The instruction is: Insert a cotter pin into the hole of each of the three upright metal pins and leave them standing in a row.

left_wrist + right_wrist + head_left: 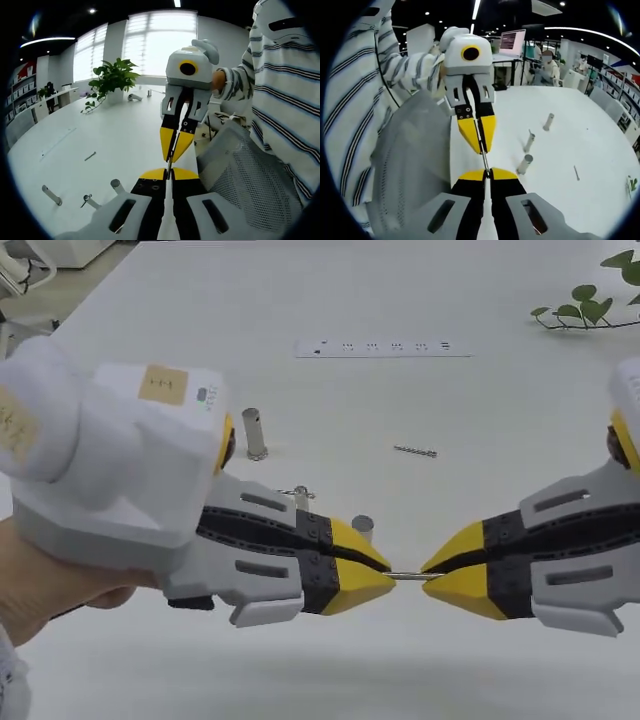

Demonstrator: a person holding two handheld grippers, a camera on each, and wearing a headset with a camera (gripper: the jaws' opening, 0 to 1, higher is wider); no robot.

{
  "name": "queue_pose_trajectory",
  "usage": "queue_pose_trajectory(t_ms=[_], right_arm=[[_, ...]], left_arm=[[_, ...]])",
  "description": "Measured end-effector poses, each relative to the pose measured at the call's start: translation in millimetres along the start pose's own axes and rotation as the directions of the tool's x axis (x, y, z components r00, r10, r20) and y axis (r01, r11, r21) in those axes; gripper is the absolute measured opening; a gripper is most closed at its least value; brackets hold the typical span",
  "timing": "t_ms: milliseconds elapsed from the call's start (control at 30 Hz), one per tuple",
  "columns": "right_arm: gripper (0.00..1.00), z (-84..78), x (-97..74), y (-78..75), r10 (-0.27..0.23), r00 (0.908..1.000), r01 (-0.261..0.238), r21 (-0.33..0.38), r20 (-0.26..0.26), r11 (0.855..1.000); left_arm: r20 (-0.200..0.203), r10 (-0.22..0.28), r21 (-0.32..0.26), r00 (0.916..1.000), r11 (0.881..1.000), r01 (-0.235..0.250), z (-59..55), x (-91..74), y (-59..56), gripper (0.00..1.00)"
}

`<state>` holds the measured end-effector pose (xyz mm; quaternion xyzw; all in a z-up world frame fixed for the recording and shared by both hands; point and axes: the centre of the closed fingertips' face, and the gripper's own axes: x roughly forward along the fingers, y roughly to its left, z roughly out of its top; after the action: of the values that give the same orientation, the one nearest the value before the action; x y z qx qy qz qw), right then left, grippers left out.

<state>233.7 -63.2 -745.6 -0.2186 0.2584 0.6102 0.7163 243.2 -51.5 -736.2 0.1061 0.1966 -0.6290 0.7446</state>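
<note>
Nothing can be read. The tan sticker (163,386) on the left gripper (388,576) and the white strip (383,348) on the surface (300,290) bear blurred marks.

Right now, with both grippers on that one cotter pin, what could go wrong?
1. The left gripper and right gripper both clamp the same thin cotter pin, one at each end. An uneven pull or twist could bend it, or it could slip when one side lets go.
2. The nearest upright metal pin stands just behind the left jaws, its base hidden by them. A careless swing there could tip it.
</note>
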Motion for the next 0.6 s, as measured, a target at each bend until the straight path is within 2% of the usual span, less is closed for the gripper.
queue_pose_trajectory(t_ms=[267,433,600], right_arm=[[0.03,-2.1,4.3,-1.5,-0.016,0.9998,0.016,0.009,-0.015,1.000],[0.03,-3.1,4.8,-3.5,-0.022,0.9997,0.022,0.020,-0.012,1.000],[0.03,-4.4,5.2,-9.4,-0.035,0.9993,0.036,0.037,-0.015,0.999]], left_arm=[[-0.005,0.022,-0.032,0.9997,0.999,-0.022,-4.2,2.1,5.4,0.03],[0.011,0.038,-0.048,0.9992,0.998,-0.038,-3.9,3.6,8.5,0.06],[-0.019,0.052,-0.060,0.9984,0.997,-0.054,-12.0,6.1,12.8,0.09]])
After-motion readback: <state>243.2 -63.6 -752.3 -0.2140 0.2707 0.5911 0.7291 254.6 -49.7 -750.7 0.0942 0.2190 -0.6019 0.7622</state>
